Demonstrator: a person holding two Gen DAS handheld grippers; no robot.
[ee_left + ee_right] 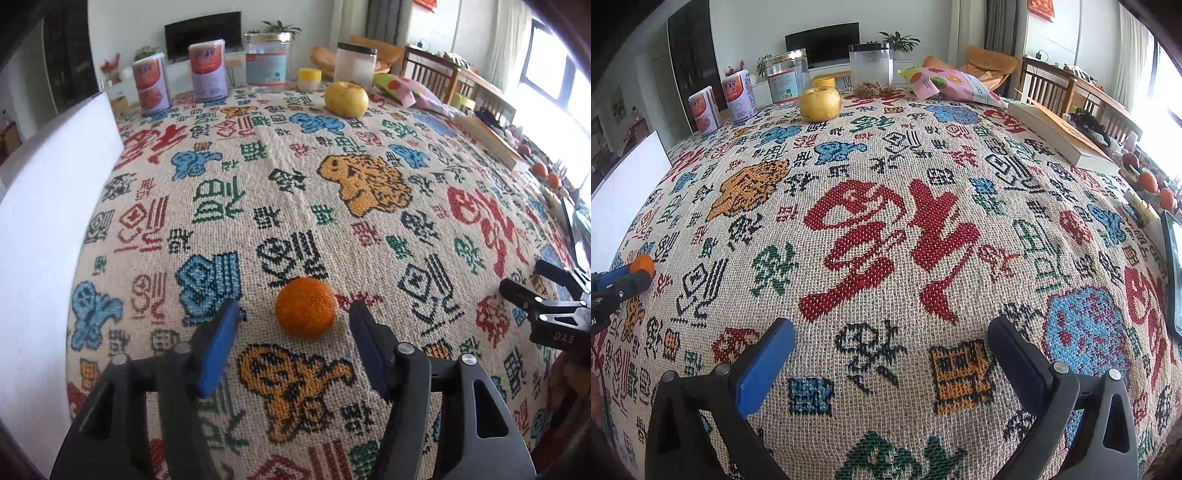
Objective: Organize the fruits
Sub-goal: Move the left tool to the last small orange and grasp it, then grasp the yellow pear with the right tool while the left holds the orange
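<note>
The left gripper point(293, 314) sits closest to the left wrist camera, its blue-padded jaws spread wide on either side of the orange point(305, 308), which rests on the cloth just ahead of them and touches neither pad. Beneath everything lies the largest thing in view, the worktop point(886, 229), covered by a woven cloth of red, blue, green and orange figures. Along its far edge stands a row of containers: two printed cans point(151, 83), a clear jar with a gold lid point(267, 59) and a frosted jar with a black lid point(355, 62). A pink snack bag point(955, 86) and a book point(1067, 138) lie toward the right side. A white board point(48, 206) borders the left edge.

Next in size is the yellow apple point(346, 99), sitting alone near the far edge, just in front of the jars and well apart from the orange. Further small orange fruits point(1148, 182) appear past the right edge, too blurred to tell what holds them.

The right gripper point(890, 354) hovers over bare cloth with its jaws also released and nothing between them.

The step in hand appears to be the pickup of the orange by the left gripper. The next move likely calls for a short advance so the pads flank the fruit at its widest part, then a gentle close; being round, it may roll if one pad touches first.
</note>
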